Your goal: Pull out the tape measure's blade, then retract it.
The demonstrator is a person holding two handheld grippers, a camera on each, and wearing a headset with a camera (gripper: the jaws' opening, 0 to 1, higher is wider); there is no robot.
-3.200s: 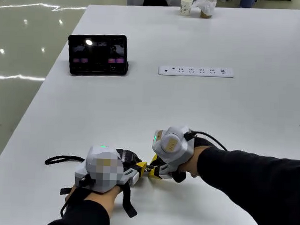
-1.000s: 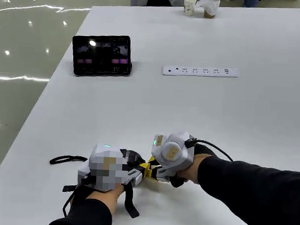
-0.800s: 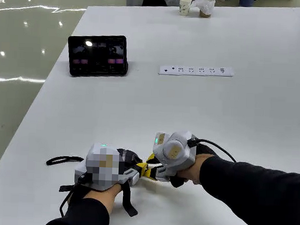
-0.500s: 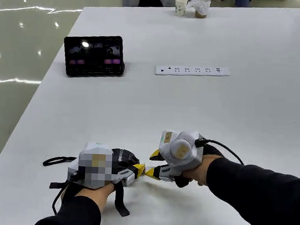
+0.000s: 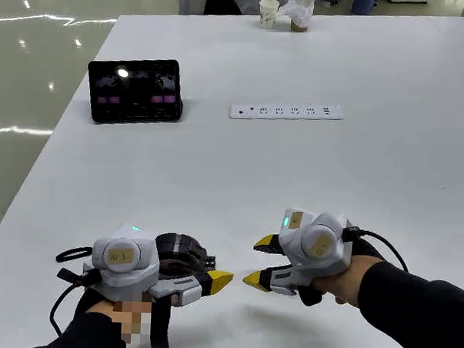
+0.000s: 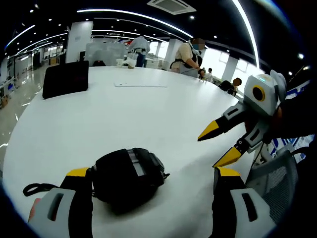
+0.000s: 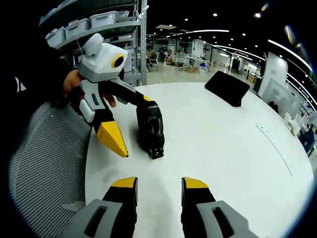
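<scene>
The black tape measure (image 5: 181,253) lies on the white surface (image 5: 294,169) between the open jaws of the left gripper (image 5: 211,269), against one jaw and clear of the other, while the right gripper (image 5: 256,261) is held nearby, jaws parted and empty.

tablet (image 5: 134,90), power strip (image 5: 286,112), paper cup (image 5: 268,13)

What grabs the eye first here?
The left gripper and right gripper, yellow-tipped and open, face each other near the white table's front edge. A black tape measure lies between the left gripper's jaws, unclamped. Farther back are a dark tablet and a white power strip.
</scene>
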